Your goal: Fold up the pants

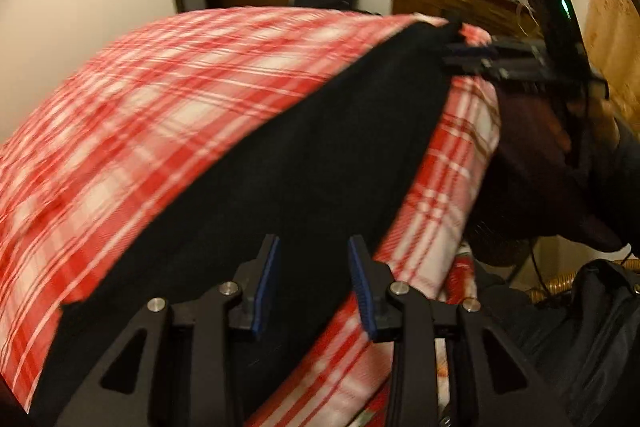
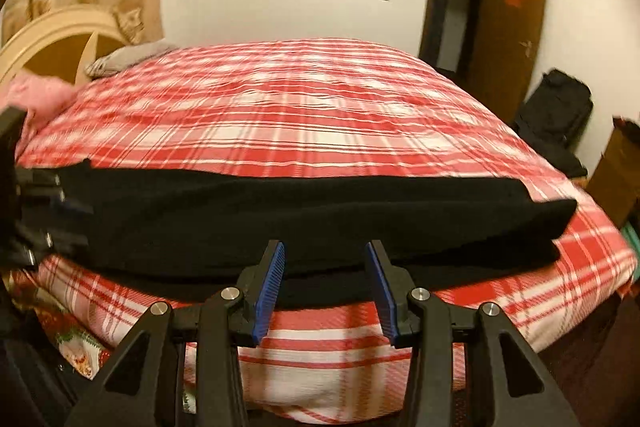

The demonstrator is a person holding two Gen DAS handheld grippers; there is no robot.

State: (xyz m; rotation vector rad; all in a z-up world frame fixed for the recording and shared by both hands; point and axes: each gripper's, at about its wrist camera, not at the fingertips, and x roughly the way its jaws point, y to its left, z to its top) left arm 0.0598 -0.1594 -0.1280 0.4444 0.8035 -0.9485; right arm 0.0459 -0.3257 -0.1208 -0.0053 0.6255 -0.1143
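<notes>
— Left gripper [image 1: 314, 285]: what's it got?
— Nothing. Its blue pads stand partly apart with bare air between them, and the black pants [image 1: 280, 167] lie just ahead and below on the plaid bedspread [image 1: 140, 99].
— Which way do they run from it?
— Lengthwise away, up toward the right gripper [image 1: 468, 57], which sits at the far end of the strip.
— And from that one's own view?
— Right gripper [image 2: 325, 289] is partly open too, empty. The pants [image 2: 300, 219] stretch crosswise just beyond its tips, along the near bed edge.
— So, which end next?
— Likely one gripper per end, since each is nearest its own.
</notes>
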